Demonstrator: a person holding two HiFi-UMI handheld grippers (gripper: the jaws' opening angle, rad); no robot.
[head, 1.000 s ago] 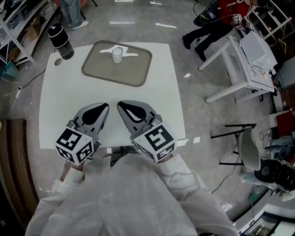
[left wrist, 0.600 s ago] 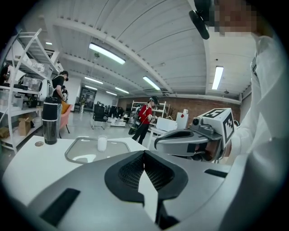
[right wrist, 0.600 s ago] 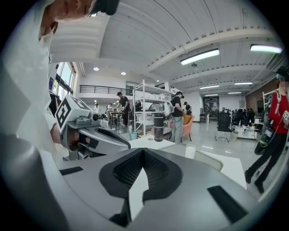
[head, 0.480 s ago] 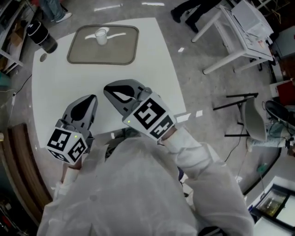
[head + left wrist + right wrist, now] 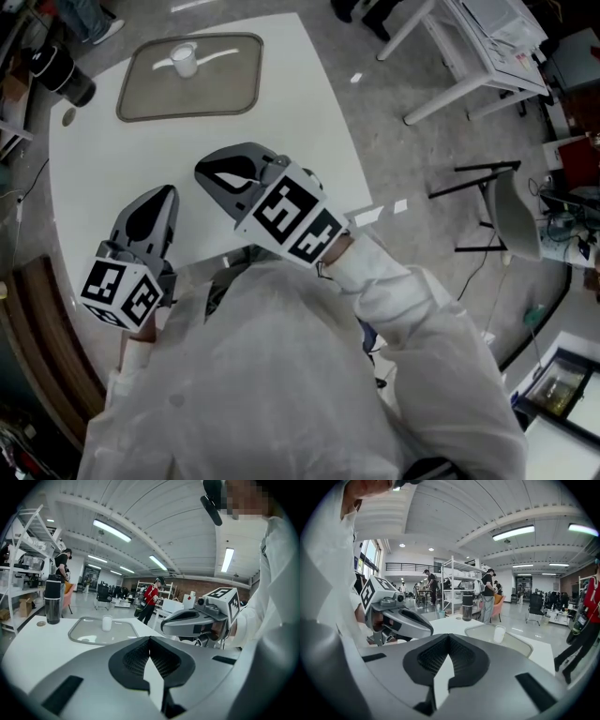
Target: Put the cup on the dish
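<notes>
Shifted since a second before: my right tool (image 5: 202, 172) sat ahead of my left tool (image 5: 165, 193), no longer level with it. Both tools were clenched and empty, over the table (image 5: 300, 131). Cup (image 5: 185, 60) stood upright on the dish (image 5: 225, 94), well apart from both.

Head view: high over person's shoulders, tilted steeply down; worktop (image 5: 281, 141) fills upper left, left gripper (image 5: 159, 192) and right gripper (image 5: 202, 169) close under lens.
Each gripper view: low, near worktop level, looking along own jaws toward far end, other gripper alongside.
All three share dish (image 5: 150, 94) and cup (image 5: 185, 61), small and distant in each; dark bottle (image 5: 56, 70) likely shared too.
</notes>
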